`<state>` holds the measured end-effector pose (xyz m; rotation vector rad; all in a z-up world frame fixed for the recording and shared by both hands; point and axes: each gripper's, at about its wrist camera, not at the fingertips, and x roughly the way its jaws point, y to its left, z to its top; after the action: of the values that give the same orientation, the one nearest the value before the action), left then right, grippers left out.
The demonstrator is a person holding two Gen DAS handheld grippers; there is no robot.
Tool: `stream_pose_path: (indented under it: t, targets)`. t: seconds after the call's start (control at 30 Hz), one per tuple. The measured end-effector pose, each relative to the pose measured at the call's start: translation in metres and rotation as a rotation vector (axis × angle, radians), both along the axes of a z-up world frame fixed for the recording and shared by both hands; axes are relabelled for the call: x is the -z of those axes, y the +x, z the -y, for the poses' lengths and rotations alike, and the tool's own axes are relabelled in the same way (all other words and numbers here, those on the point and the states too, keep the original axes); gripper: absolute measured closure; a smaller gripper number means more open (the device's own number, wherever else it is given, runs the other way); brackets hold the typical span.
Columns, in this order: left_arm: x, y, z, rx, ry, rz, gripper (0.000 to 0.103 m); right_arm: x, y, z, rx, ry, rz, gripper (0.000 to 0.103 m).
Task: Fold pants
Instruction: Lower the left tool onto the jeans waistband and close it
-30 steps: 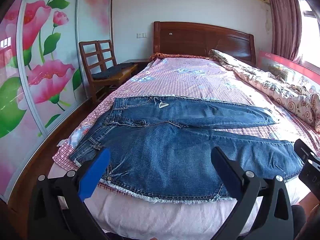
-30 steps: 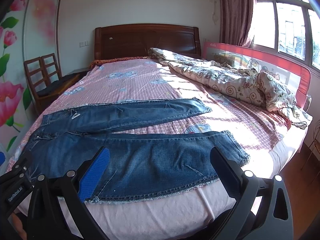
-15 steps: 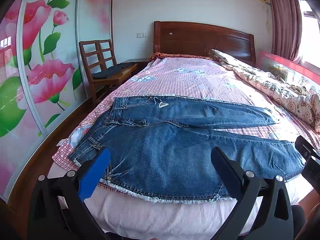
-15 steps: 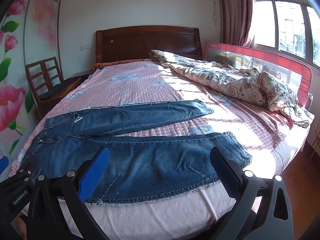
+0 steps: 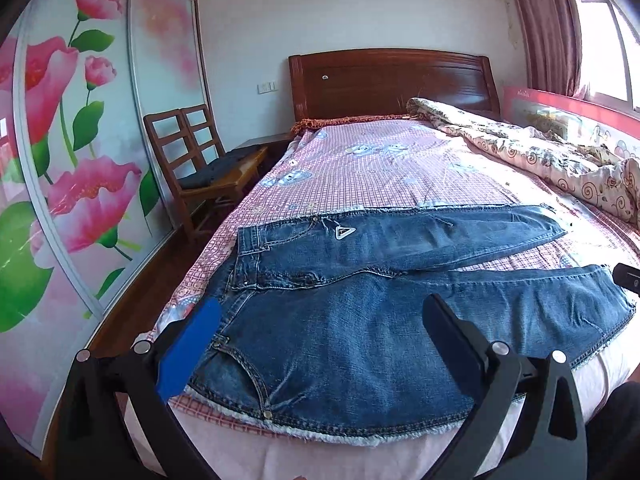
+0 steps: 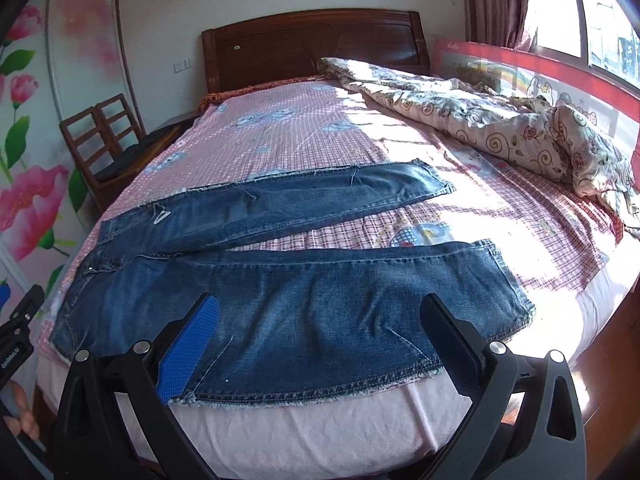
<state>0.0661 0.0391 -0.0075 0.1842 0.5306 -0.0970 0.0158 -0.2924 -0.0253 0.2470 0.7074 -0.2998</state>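
Both tools, left (image 5: 320, 336) and right (image 6: 320, 332), gape above one pair of jeans (image 6: 280, 296).

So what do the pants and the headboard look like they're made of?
Pants: blue denim, faded and matte, with visible seam stitching and frayed white edges. Headboard: apparently dark reddish wood with a glossy finish, though a veneer can't be ruled out.

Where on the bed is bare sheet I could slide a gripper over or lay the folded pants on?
Bare sheet runs between the far leg and the headboard. A narrow wedge lies between the two legs. The window side is crowded by the quilt. The near leg covers the bed's front edge.
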Motion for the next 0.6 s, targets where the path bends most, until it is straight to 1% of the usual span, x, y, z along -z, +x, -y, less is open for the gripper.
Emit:
stream_pose_path:
  t: [0.07,0.13,0.17,0.23,0.3,0.33,0.37,0.4,0.43,0.47,0.5,0.6]
  targets:
    - [-0.004,0.028,-0.02,0.006,0.008,-0.038,0.002,0.012,0.021,0.032,-0.039,0.152,-0.08,0.003]
    - [-0.007,0.059,-0.042,0.043,-0.044,-0.073,0.002,0.025,0.041,0.06,-0.068,0.303,-0.14,0.003]
    - [-0.006,0.076,-0.053,0.058,-0.072,-0.09,0.002,0.03,0.05,0.07,-0.067,0.333,-0.158,0.003]
    - [-0.001,0.115,-0.069,0.111,-0.104,-0.161,0.002,0.033,0.065,0.084,-0.09,0.341,-0.174,0.003]
    - [0.011,0.158,-0.084,0.138,-0.128,-0.256,0.002,0.032,0.078,0.096,-0.098,0.356,-0.181,0.003]
    - [0.019,0.178,-0.091,0.145,-0.143,-0.294,0.002,0.032,0.084,0.101,-0.1,0.369,-0.182,0.003]
    - [0.026,0.198,-0.096,0.148,-0.143,-0.329,0.002,0.031,0.09,0.105,-0.103,0.383,-0.183,0.003]
    - [0.034,0.221,-0.1,0.156,-0.139,-0.385,0.002,0.029,0.095,0.107,-0.106,0.401,-0.184,0.003]
    - [0.043,0.242,-0.104,0.146,-0.14,-0.439,0.002,0.028,0.101,0.109,-0.11,0.413,-0.181,0.003]
    - [0.048,0.261,-0.11,0.123,-0.142,-0.464,0.002,0.026,0.106,0.11,-0.113,0.422,-0.179,0.003]
    - [0.052,0.278,-0.117,0.12,-0.176,-0.478,0.002,0.026,0.112,0.113,-0.11,0.424,-0.186,0.003]
    - [0.069,0.33,-0.136,0.161,-0.363,-0.583,0.002,0.029,0.123,0.116,-0.093,0.424,-0.215,0.003]
